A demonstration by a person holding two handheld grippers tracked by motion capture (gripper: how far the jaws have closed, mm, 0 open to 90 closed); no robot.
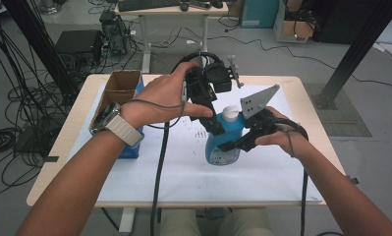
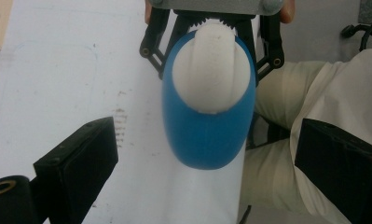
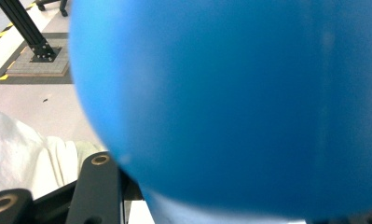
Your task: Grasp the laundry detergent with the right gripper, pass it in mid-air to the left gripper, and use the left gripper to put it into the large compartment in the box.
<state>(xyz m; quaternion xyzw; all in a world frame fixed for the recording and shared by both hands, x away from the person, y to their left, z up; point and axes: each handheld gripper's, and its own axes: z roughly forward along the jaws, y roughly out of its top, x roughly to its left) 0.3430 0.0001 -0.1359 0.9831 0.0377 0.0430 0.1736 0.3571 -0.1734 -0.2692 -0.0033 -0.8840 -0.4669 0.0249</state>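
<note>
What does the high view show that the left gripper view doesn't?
The high view alone takes in the brown cardboard box at the table's left, the person's wristwatch, and the floor cables beyond. The left gripper view alone looks straight down on the bottle's white ribbed cap, with the left gripper jaws standing wide apart on either side. Both show the blue plastic bottle clamped by the right gripper over the white sheet.

The table has a light wooden top, and a white sheet covers most of it. On the sheet a blue bottle with a white cap stands upright near the middle. An open cardboard box stands at the left edge of the sheet, well apart from the bottle.
</note>
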